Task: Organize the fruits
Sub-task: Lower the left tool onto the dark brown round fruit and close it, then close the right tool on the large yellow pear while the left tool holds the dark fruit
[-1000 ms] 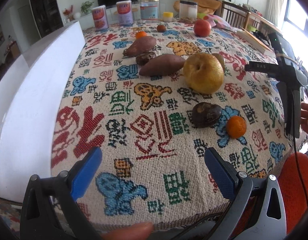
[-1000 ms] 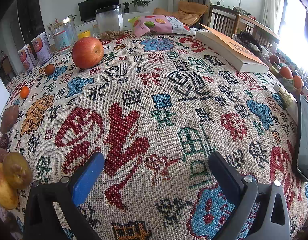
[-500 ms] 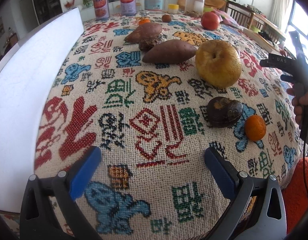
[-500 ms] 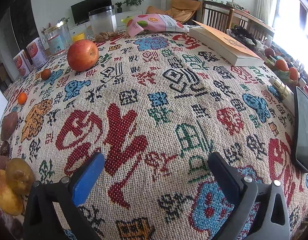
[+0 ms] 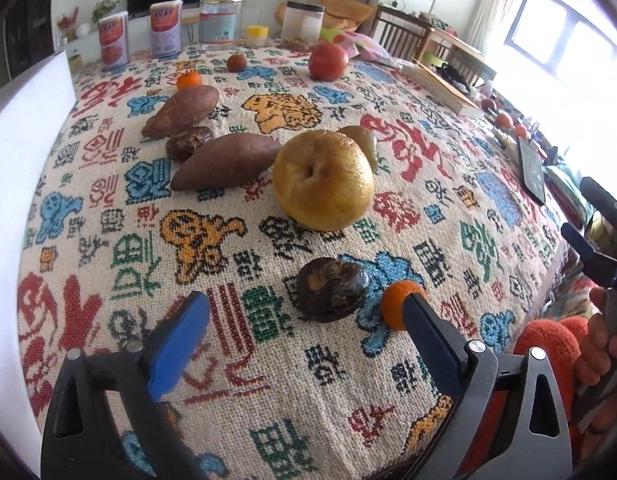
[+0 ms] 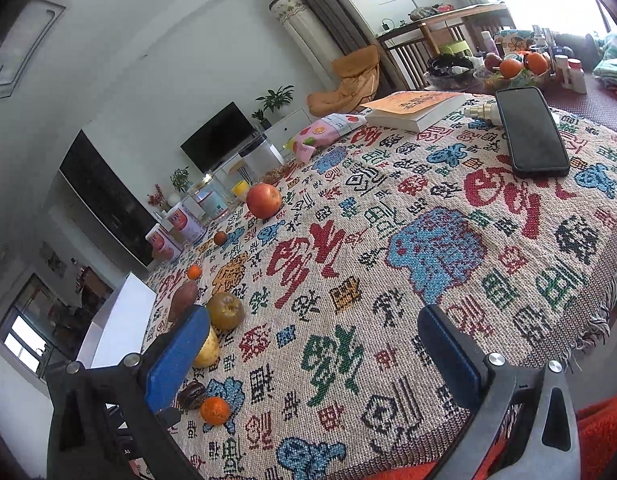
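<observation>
My left gripper (image 5: pixel 304 320) is open and empty, low over the patterned cloth. Just ahead lie a dark brown passion fruit (image 5: pixel 332 290) and a small tangerine (image 5: pixel 400 303) beside the right finger. Behind them sits a big yellow pear (image 5: pixel 323 179), a smaller greenish pear (image 5: pixel 362 142), two sweet potatoes (image 5: pixel 224 162) (image 5: pixel 182 111), another dark fruit (image 5: pixel 188 142), a tangerine (image 5: pixel 188 79) and a red apple (image 5: pixel 327 61). My right gripper (image 6: pixel 312 340) is open and empty, tilted, at the table's near edge. It sees the apple (image 6: pixel 263 200) and near tangerine (image 6: pixel 215 410).
A white board (image 5: pixel 12 168) stands along the table's left side. Tins (image 5: pixel 114 42) and jars (image 5: pixel 220 20) line the far edge. A book (image 6: pixel 416 108), a snack bag (image 6: pixel 324 132) and a black phone (image 6: pixel 530 132) lie on the right part.
My left gripper has moved forward and right toward the passion fruit and tangerine. My right gripper has pulled back toward the near edge and rolled, so its view is tilted.
</observation>
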Demonstrator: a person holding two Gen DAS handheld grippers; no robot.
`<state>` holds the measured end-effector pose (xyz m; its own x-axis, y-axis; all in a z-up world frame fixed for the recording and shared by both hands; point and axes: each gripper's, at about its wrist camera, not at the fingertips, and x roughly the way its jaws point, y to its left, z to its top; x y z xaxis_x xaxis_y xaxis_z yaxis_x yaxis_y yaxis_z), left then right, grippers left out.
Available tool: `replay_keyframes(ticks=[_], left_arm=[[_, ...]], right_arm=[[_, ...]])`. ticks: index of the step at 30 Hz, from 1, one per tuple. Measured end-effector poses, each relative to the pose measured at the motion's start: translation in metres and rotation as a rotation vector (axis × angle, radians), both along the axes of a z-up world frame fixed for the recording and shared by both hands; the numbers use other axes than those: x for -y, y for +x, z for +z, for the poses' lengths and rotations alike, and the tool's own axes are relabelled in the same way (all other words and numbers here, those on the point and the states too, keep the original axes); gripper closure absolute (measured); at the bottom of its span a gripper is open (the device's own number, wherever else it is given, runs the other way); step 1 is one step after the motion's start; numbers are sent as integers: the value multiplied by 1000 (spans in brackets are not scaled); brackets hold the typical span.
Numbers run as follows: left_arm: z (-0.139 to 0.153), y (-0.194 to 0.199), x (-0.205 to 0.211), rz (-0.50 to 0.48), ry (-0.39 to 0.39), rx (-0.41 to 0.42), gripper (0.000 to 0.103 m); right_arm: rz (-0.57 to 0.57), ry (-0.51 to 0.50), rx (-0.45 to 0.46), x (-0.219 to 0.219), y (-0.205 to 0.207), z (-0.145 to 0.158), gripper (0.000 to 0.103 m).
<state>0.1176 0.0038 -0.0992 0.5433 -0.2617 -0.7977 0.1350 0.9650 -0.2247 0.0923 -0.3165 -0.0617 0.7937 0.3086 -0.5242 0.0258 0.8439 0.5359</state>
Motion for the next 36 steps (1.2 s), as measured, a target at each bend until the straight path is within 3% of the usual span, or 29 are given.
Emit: replay_keyframes(ticks=[1, 2, 7, 8, 9, 12, 16, 19, 23, 26, 30, 33, 36], left_arm=[[-3, 3, 3, -7, -10, -12, 27], [-5, 6, 6, -19, -7, -20, 30], [-12, 5, 18, -65, 60, 13, 40], [-12, 5, 18, -75, 65, 19, 46], [-13, 6, 19, -90, 67, 20, 63], [-13, 4, 18, -92, 71, 32, 63], [-6, -7, -7, 2, 3, 31, 63], [2, -18, -28, 58, -15, 35, 63], [15, -34, -51, 114, -21, 40, 63], [22, -47, -66, 152, -35, 41, 63], [25, -59, -78, 181, -37, 41, 63], [23, -61, -82, 191, -43, 36, 63], [32, -64, -87, 192, -63, 51, 63]], right_arm=[[-8, -5, 5, 2, -1, 3, 0], [-4, -8, -2, 1, 1, 3, 0], [20, -13, -40, -1, 3, -5, 0], [22, -13, -41, -1, 3, -6, 0], [26, -12, -42, -1, 3, -6, 0], [48, -10, -63, -2, 8, -9, 2], [117, -38, -90, -15, 14, -9, 8], [299, -76, -140, -53, 30, -8, 11], [542, 40, -235, -121, 69, -22, 17], [572, 11, -293, -161, 103, -36, 18], [556, 26, -384, -183, 128, -58, 25], [570, 6, -399, -193, 132, -67, 45], [564, -26, -391, -194, 127, -58, 48]])
